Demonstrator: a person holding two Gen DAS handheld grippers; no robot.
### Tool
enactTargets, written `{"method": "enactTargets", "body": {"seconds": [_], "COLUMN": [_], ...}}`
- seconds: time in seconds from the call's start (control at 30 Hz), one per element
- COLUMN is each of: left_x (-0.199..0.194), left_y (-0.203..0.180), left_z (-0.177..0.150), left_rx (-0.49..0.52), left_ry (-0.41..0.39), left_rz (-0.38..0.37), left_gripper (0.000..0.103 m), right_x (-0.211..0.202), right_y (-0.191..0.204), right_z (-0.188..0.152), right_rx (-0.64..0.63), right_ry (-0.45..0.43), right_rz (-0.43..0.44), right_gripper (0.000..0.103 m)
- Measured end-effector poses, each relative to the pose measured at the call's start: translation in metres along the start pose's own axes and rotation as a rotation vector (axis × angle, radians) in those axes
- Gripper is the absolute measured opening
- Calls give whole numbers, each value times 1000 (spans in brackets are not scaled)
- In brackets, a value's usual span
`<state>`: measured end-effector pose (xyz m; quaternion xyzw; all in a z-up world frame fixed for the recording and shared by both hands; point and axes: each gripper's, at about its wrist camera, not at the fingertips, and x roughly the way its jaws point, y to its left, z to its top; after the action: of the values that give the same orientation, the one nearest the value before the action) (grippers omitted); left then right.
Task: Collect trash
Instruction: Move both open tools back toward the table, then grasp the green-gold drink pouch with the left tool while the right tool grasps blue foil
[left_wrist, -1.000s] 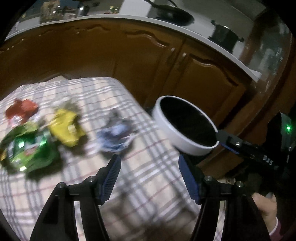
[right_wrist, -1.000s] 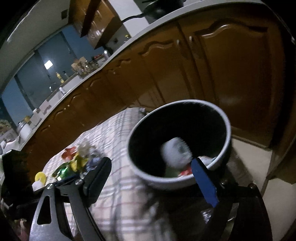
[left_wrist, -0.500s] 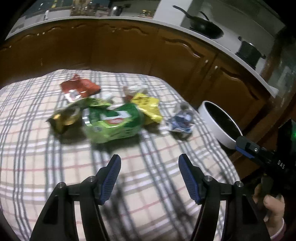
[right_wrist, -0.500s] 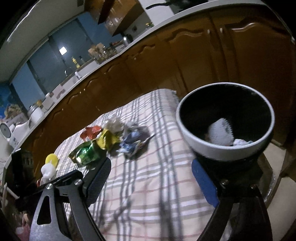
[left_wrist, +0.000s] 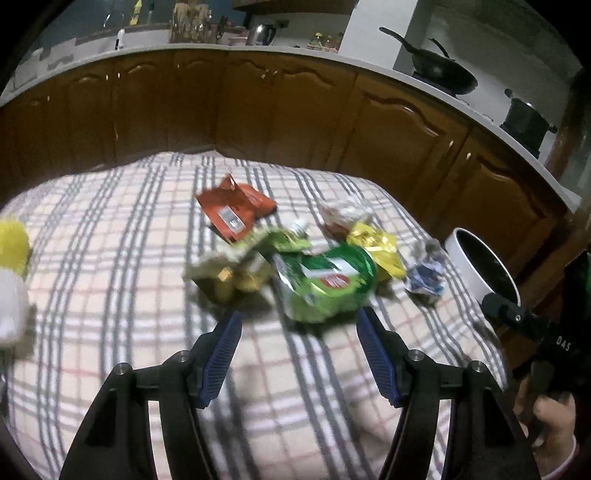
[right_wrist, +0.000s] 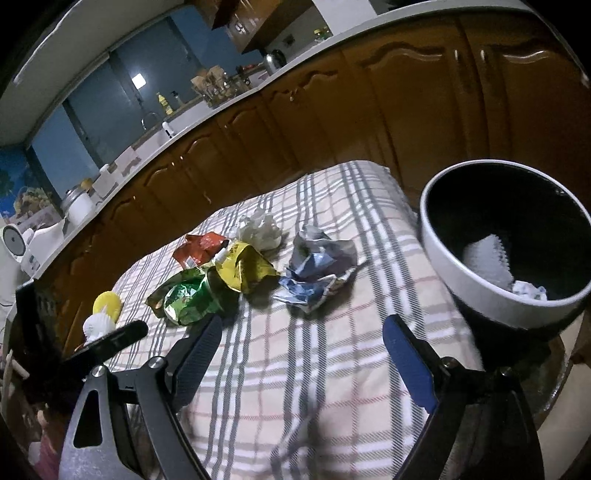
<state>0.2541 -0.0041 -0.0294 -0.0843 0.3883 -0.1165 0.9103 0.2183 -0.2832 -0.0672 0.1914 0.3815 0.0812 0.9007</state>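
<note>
Crumpled wrappers lie in a cluster on the plaid tablecloth (left_wrist: 110, 295): a green bag (left_wrist: 325, 284), a red wrapper (left_wrist: 232, 210), a yellow wrapper (left_wrist: 380, 251), a blue-white wrapper (left_wrist: 424, 277) and a whitish wad (left_wrist: 347, 214). My left gripper (left_wrist: 297, 347) is open and empty just short of the green bag. A white bowl with a black inside (right_wrist: 502, 240) sits at the table's right edge with white scraps in it. My right gripper (right_wrist: 299, 354) is open and empty, with the blue-white wrapper (right_wrist: 317, 266) ahead of it and the bowl beyond its right finger.
A yellow and white fluffy object (left_wrist: 11, 266) lies at the table's left side. Brown kitchen cabinets (left_wrist: 295, 110) run behind the table, with a wok (left_wrist: 439, 70) and a pot (left_wrist: 524, 118) on the counter. The table edge (right_wrist: 402, 199) drops off by the bowl.
My left gripper has swung left from the bowl toward the wrapper cluster and closed in on the green bag. The right wrist view has pulled back, so the bowl now sits farther right.
</note>
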Motion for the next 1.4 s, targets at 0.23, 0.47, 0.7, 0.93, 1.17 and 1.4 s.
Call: {"method": "enactTargets", "body": {"seconds": [0.23, 0.47, 0.7, 0.93, 1.17, 1.4], "left_x": [19, 46, 77, 94, 63, 16], "left_y": [13, 22, 12, 18, 27, 15], "left_z": [19, 29, 31, 28, 21, 10], "left_rx": [90, 180, 251, 207, 94, 61], "left_ry": [44, 88, 99, 111, 57, -28], "left_rz": [45, 73, 76, 52, 37, -6], "left_gripper": [64, 64, 64, 41, 32, 31], "right_x": [19, 38, 66, 75, 57, 26], "right_y": [6, 0, -2, -9, -5, 0], "right_z": [8, 20, 28, 30, 26, 23], "right_rx": [16, 45, 65, 76, 51, 29], "right_ry": [12, 37, 78, 97, 60, 17], "right_rz": [8, 3, -23, -53, -34, -12], "right_gripper": [90, 90, 89, 29, 24, 24]}}
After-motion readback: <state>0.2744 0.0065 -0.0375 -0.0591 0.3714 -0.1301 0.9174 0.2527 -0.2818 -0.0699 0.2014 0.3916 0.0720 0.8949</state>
